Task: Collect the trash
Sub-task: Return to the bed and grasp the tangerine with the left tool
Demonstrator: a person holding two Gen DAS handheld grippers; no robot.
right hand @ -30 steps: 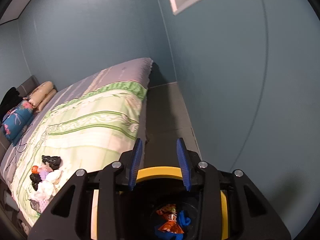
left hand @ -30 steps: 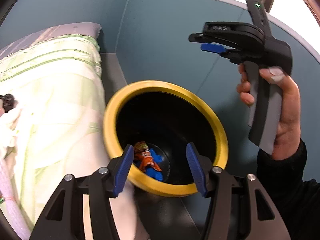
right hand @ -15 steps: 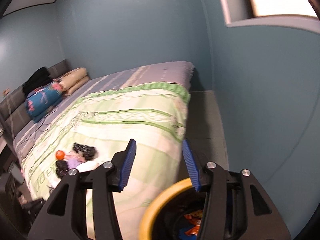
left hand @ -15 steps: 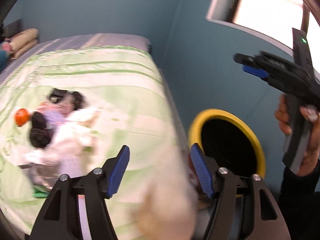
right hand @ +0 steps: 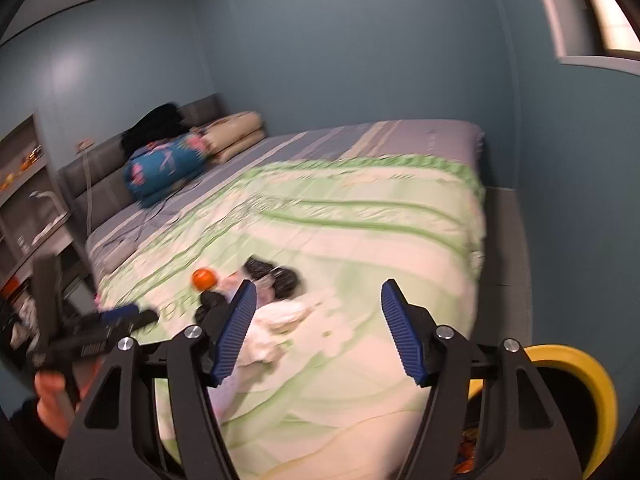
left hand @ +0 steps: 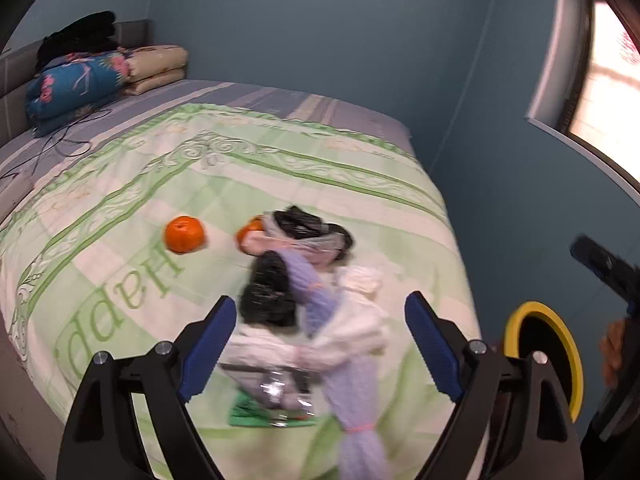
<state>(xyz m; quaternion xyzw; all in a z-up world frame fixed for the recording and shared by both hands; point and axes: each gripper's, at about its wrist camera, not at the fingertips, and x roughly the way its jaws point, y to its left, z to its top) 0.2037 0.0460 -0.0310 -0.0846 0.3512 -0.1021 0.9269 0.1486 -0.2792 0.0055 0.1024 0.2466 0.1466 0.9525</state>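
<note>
quilted green bedspread [left hand: 120, 216] | crumpled trash pile [left hand: 312, 304] | round yellow-rimmed bin [left hand: 560, 344] | both tools [left hand: 316, 344] [right hand: 316, 332] agape, empty

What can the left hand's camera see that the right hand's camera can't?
Only the left wrist view shows a second orange tucked against the trash pile, plus a green wrapper. Only the right wrist view shows shelves and wrappers inside the bin. Both show the bed, the lone orange, the yellow-rimmed bin and open grippers.
</note>
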